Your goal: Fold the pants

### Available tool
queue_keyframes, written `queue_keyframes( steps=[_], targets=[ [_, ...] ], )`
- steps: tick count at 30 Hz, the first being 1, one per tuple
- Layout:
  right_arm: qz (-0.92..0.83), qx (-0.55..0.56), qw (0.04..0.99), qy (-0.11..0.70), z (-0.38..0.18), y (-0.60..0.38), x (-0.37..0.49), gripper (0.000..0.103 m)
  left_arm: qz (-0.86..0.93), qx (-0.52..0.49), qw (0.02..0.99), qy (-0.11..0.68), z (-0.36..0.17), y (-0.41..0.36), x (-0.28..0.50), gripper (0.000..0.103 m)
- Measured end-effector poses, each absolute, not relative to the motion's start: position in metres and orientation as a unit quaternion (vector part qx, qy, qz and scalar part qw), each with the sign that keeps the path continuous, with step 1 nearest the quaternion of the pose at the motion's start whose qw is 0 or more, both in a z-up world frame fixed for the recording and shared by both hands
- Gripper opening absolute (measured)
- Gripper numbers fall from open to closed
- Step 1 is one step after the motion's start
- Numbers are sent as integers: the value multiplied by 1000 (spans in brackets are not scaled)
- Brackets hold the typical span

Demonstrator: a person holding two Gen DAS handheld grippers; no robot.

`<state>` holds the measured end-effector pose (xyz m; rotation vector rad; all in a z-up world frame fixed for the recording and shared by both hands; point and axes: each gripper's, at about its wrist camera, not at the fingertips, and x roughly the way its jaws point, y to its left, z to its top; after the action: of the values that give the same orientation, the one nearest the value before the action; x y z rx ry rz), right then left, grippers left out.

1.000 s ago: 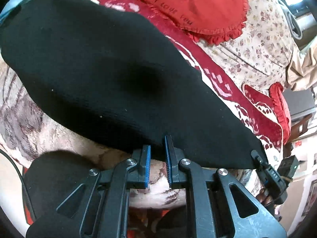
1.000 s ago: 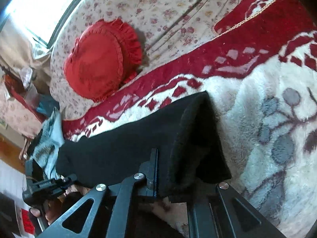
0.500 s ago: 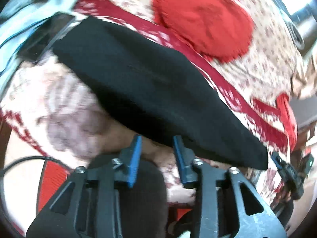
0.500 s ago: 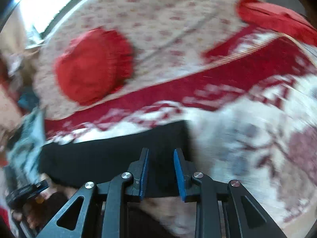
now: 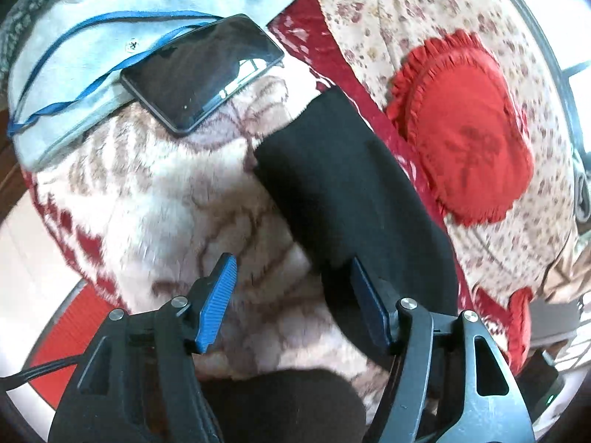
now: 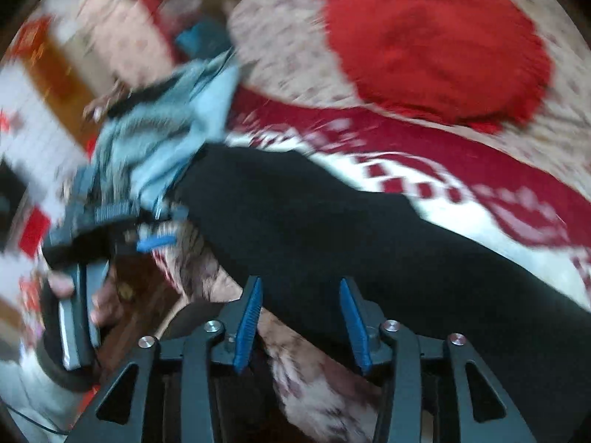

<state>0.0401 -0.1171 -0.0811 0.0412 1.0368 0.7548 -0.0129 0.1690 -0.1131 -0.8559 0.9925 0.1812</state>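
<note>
Black pants (image 5: pixel 354 203) edge lies beside bare blanket (image 5: pixel 177 214).

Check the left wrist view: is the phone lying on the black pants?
No, the phone rests on the light blue garment and fuzzy blanket, apart from the black pants.

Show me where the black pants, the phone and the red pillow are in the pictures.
black pants (image 5: pixel 354 199): left wrist view, middle of the fabric.
phone (image 5: pixel 203 74): left wrist view, centre of the dark screen.
red pillow (image 5: pixel 465 125): left wrist view, middle of its face.
</note>
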Motion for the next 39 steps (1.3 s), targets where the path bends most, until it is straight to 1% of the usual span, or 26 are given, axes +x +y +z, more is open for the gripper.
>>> queue_keyframes(
  steps=[2, 3, 9, 10, 11, 12, 13, 14, 16, 18, 19, 21, 25, 27, 28, 31, 33, 35, 37, 39],
  targets=[
    [365, -10, 795, 484, -89, -95, 38, 46, 84, -402, 788, 458, -117, 171, -6, 70],
    [370, -27, 793, 484, -93, -84, 37, 46, 82, -406, 788, 455, -120, 173, -2, 71],
    [362, -152, 803, 449, -101, -17, 31, 47, 74, -407, 793, 447, -122, 173, 17, 72],
    [358, -161, 800, 453, -105, -13, 34, 44, 73, -400, 797, 447, -121, 173, 19, 68],
    [361, -154, 798, 458, -107, -12, 37, 41, 70, -393, 800, 448, -119, 172, 22, 52],
    [365, -142, 798, 457, -106, -13, 40, 38, 63, -388, 801, 451, -119, 171, 24, 42],
    [371, -130, 797, 458, -104, -14, 42, 25, 53, -381, 801, 458, -117, 168, 28, 30],
    [377, -116, 795, 461, -102, -17, 44, 14, 49, -373, 806, 458, -113, 166, 29, 26],
    [384, -93, 789, 470, -98, -19, 48, 10, 38, -356, 820, 447, -98, 161, 31, 21],
    [396, -77, 784, 471, -88, -20, 46, 9, 22, -350, 832, 429, -80, 160, 26, 20],
    [405, -68, 782, 469, -83, -20, 43, 6, 15, -347, 837, 424, -72, 160, 22, 20],
    [418, -53, 780, 462, -70, -20, 33, 6, 18, -329, 842, 428, -70, 159, 16, 20],
    [412, -67, 772, 480, -88, -7, 28, 6, 50, -333, 814, 472, -105, 170, 14, 20],
    [415, -68, 759, 497, -103, -1, 26, 6, 52, -350, 803, 480, -119, 177, 9, 23],
    [415, -70, 758, 498, -107, 0, 24, 6, 53, -355, 803, 477, -120, 179, 6, 26],
    [420, -59, 755, 500, -104, -5, 22, 9, 66, -335, 814, 470, -109, 176, -3, 28],
    [427, -50, 750, 503, -97, -12, 21, 14, 75, -318, 824, 464, -97, 174, -8, 28],
    [429, -39, 753, 496, -88, -22, 20, 17, 87, -301, 834, 454, -86, 173, -14, 34],
    [417, -20, 768, 486, -78, -39, 23, 17, 94, -291, 842, 444, -76, 173, -18, 37],
    [400, -4, 783, 477, -72, -54, 28, 17, 96, -285, 849, 434, -68, 170, -22, 37]
  ],
)
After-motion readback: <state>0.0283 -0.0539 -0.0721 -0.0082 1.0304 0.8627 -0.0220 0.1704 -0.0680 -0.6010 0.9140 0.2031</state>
